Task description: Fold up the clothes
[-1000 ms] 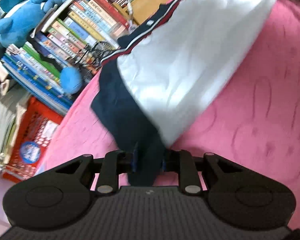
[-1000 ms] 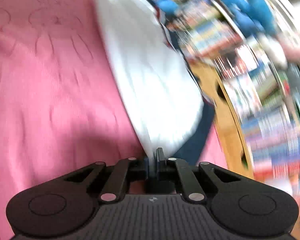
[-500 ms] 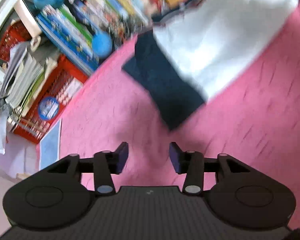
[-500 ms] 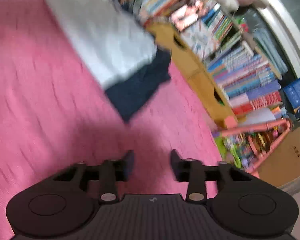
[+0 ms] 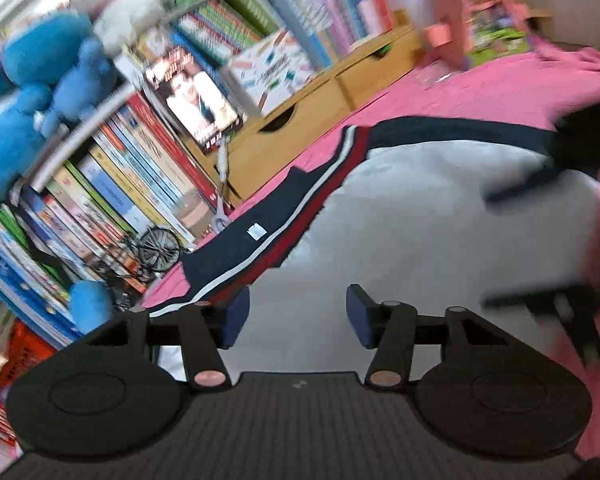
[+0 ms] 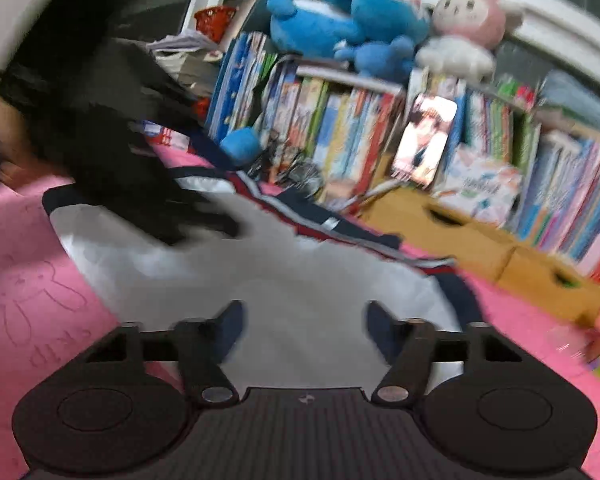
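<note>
Garment [image 5: 420, 216]: one, white with navy trim, ahead of both tongs.
Left tongs [image 5: 298, 314]: released, just opening, nothing between.
Right tongs [image 6: 304, 330]: released, just narrowing, nothing gripped.
Drawers [image 5: 300, 128]: two, beyond.

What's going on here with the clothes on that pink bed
A person with a handheld gripper in each hand is folding a white and navy garment laid out on a pink blanket beside a bookshelf. Neither gripper holds anything at this moment: the left gripper and the right gripper both hover over the white fabric with jaws apart, the left's having just been opening. The garment lies partly folded, its striped navy edge towards the shelf.
</note>
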`<state>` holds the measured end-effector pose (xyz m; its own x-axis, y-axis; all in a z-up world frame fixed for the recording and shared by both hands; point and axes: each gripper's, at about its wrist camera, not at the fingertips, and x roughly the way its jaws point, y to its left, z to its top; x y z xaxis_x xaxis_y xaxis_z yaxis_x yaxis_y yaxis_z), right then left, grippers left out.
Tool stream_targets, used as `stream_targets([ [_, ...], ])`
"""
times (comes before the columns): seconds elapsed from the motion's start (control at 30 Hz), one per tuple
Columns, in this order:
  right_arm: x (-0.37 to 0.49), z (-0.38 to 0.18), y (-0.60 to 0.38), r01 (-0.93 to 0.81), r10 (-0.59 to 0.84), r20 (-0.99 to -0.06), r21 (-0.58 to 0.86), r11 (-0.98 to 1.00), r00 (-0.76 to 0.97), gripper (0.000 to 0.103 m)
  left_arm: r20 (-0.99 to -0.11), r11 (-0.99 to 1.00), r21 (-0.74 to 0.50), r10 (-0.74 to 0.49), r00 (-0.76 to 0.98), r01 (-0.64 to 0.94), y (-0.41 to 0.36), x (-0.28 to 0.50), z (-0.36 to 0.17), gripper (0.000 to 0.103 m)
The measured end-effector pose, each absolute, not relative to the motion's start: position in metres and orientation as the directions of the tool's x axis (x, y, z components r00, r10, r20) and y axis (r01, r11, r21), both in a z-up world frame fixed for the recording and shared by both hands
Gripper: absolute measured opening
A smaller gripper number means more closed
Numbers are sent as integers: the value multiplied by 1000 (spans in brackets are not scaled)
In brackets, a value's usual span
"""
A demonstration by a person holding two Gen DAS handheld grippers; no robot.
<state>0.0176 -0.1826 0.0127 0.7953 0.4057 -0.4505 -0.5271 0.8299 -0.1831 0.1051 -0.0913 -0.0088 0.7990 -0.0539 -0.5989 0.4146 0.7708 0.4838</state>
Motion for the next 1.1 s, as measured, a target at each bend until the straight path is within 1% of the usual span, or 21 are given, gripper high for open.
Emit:
stream_targets([
  [0.03,23,10,-180,-520,408,-459,-146,841,789,47,-611,773,492,-21,791,401,-92,125,-15,48],
  [0.13,34,3,-176,-501,416,-472,-64,863,777,46,-633,786,511,71,771,347,-89,176,-24,47],
  [0.2,38,-1,-172,-498,408,-498,-57,865,765,46,-632,823,483,91,769,300,-80,194,-23,48],
  [0.27,37,-3,-172,-501,411,-505,-51,864,759,47,-640,864,427,82,764,266,-68,213,-17,48],
  [0.37,41,-4,-173,-500,408,-527,-39,865,746,54,-657,899,370,75,751,233,-55,232,-13,51],
  [0.43,44,-5,-170,-490,386,-548,-49,870,742,62,-655,902,365,74,752,230,-55,239,-15,51],
  [0.5,44,-6,-168,-479,369,-553,-62,876,747,66,-652,901,367,74,754,229,-56,241,-15,51],
  [0.53,44,-6,-168,-478,368,-551,-65,876,749,67,-652,899,367,66,755,238,-56,240,-16,50],
  [0.63,43,-7,-168,-474,363,-548,-72,878,754,72,-660,896,355,37,751,268,-53,237,-16,50],
  [0.77,44,-7,-171,-478,375,-538,-59,876,755,75,-646,898,349,23,763,269,-52,232,-19,51],
  [0.8,44,-5,-174,-482,391,-524,-42,875,756,76,-633,901,348,21,774,260,-52,230,-21,51],
  [0.87,49,1,-182,-484,440,-457,23,875,773,83,-603,912,330,6,798,242,-49,223,-26,51],
  [0.9,55,6,-185,-463,438,-432,53,885,788,88,-588,922,308,-11,809,236,-45,220,-28,51],
  [0.93,65,11,-186,-432,424,-419,82,898,803,89,-580,930,283,-28,814,234,-41,218,-29,51],
  [1.03,105,24,-184,-357,393,-402,165,919,827,89,-593,945,220,-67,802,242,-33,221,-27,51],
  [1.1,141,22,-178,-309,376,-428,220,925,822,88,-595,947,208,-76,800,244,-32,222,-26,51],
])
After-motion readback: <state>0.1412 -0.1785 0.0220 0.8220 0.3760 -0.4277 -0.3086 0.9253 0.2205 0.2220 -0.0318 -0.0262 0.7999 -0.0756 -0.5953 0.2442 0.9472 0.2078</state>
